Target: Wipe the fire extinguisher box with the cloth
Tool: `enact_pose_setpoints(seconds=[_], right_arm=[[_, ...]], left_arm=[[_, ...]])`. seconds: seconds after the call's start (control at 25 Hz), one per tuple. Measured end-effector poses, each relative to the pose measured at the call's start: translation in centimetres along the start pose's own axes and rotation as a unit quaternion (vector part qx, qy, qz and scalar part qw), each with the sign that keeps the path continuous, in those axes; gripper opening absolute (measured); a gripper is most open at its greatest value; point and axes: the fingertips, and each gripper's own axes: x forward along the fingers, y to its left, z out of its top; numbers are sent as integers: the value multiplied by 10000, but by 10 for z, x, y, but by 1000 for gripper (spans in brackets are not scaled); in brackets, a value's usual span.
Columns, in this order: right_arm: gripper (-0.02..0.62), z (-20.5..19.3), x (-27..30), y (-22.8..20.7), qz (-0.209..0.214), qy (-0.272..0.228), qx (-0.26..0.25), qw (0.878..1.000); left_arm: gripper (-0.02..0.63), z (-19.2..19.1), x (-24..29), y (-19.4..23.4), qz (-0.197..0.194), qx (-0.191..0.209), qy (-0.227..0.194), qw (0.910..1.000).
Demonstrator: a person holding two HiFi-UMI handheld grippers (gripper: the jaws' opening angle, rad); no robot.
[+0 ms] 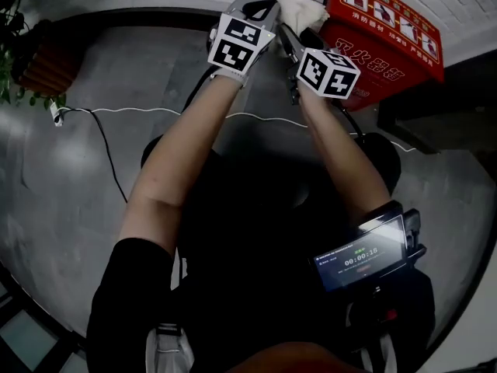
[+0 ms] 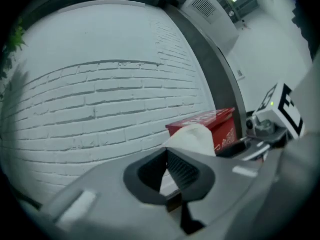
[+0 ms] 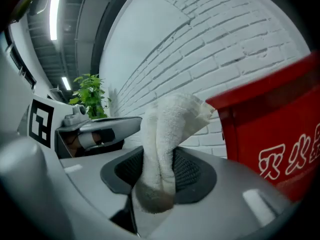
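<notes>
The red fire extinguisher box (image 1: 380, 29) stands against the white brick wall at the upper right. My right gripper (image 1: 299, 31) is shut on a white cloth (image 1: 303, 8), which is held up just left of the box. In the right gripper view the cloth (image 3: 167, 129) sticks up from my right gripper (image 3: 159, 164), apart from the box (image 3: 280, 129) at the right. My left gripper (image 1: 262, 10) is close beside it on the left. In the left gripper view my left gripper (image 2: 167, 159) looks shut and empty, with the cloth (image 2: 192, 136) and the box (image 2: 222, 124) beyond it.
The white brick wall (image 2: 100, 94) is right ahead. A potted plant (image 1: 15, 45) stands at the far left on the grey floor, and a white cable (image 1: 116, 111) runs across the floor. A screen device (image 1: 365, 255) is strapped to the person's right forearm.
</notes>
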Motion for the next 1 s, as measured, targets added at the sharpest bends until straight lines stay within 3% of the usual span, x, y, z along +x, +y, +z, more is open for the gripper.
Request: enact_pose_setpoints(seconds=[0.4, 0.56, 0.84, 1.0], right_arm=[[157, -10, 72, -40, -621, -532, 795, 9935], [156, 2, 78, -61, -957, -1019, 1101, 9840], [153, 17, 72, -74, -1227, -1655, 1433, 9680], [153, 15, 66, -83, -1375, -1914, 1695, 9569]], left_arm=[[3, -39, 56, 28, -354, -36, 83, 9993], [3, -40, 75, 29, -622, -43, -36, 9980], [3, -27, 99, 12, -1174, 474, -363, 9913], [3, -26, 100, 8, -1292, 521, -402, 9894]])
